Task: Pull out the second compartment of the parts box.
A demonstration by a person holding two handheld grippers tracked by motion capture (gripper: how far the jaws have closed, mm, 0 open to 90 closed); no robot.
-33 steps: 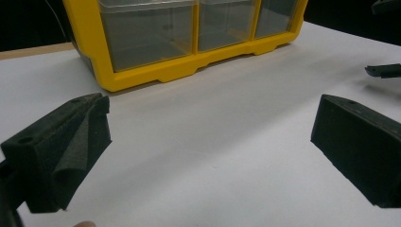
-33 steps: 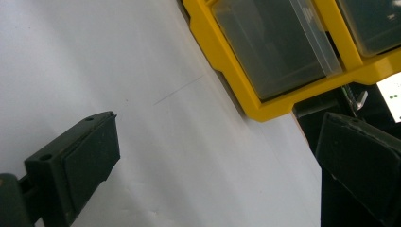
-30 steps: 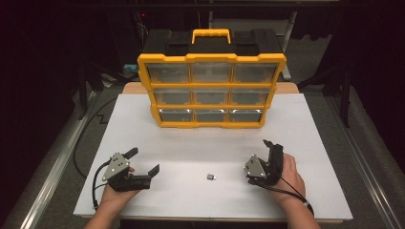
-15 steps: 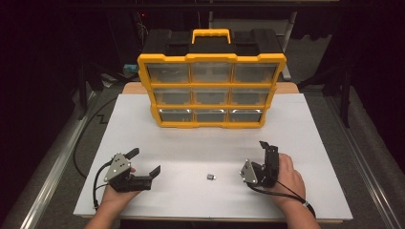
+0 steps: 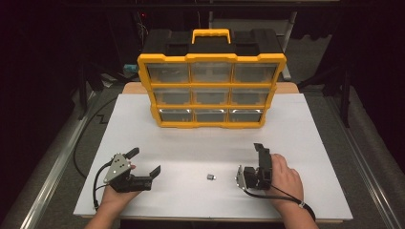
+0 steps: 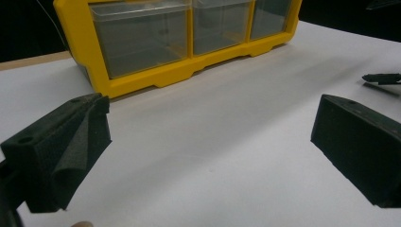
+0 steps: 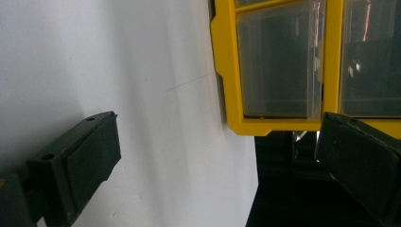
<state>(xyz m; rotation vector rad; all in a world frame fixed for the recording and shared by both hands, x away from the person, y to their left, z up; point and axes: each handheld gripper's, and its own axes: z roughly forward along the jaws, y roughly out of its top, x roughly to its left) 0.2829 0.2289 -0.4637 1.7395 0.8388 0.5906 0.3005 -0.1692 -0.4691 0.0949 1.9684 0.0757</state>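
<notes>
A small dark part [image 5: 211, 177] lies on the white table [image 5: 296, 129] near the front edge, between the two hands. My left gripper [image 5: 145, 161] rests low at the front left, pointing right, open and holding nothing; its own view shows the jaws wide apart [image 6: 210, 123] over bare table. My right gripper [image 5: 260, 160] is just right of the part, rolled onto its side, with one jaw pointing toward the back. In its own view the jaws stand apart [image 7: 217, 142] with nothing between them.
A yellow organizer with clear drawers [image 5: 211, 90] and a handle stands at the back centre of the table; its bottom drawers show close up [image 6: 142, 42] [image 7: 276, 66]. The other gripper's tip [image 6: 383, 78] appears at the right of the left gripper view. Dark surroundings ring the table.
The right hand has rolled its gripper onto its side and shifted slightly left toward the small part. The left gripper has stayed put.
</notes>
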